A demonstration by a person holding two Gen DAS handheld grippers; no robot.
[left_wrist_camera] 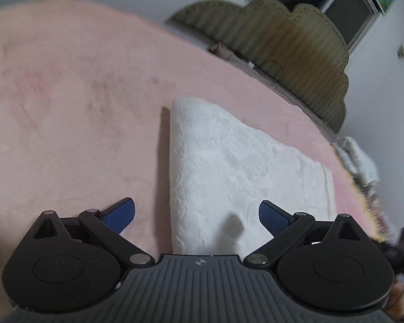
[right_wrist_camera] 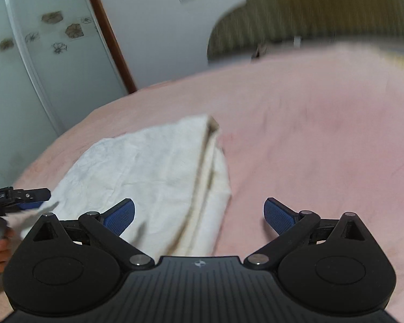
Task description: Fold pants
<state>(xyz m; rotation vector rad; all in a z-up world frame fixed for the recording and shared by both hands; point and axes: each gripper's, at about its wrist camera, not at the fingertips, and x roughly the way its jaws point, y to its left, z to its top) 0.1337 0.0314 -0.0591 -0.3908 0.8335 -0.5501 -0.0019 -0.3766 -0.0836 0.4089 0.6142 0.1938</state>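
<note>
- Left wrist view: left gripper [left_wrist_camera: 196,215] spread, empty above the folded white pants [left_wrist_camera: 229,167] on the pink bed [left_wrist_camera: 67,107], apparently released.
- Right gripper [right_wrist_camera: 199,215] likewise spread, pants [right_wrist_camera: 153,167] ahead-left.

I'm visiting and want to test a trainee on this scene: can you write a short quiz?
1. True or false: the left tool is clamped on the white pants.
2. The pants lie on: A) a pink blanket B) a wooden floor C) a glass table.
3. Fill in: the right tool's jaws stand ____.

Key: 1 false, it is open; 2 A, the pink blanket; 3 open.
</note>
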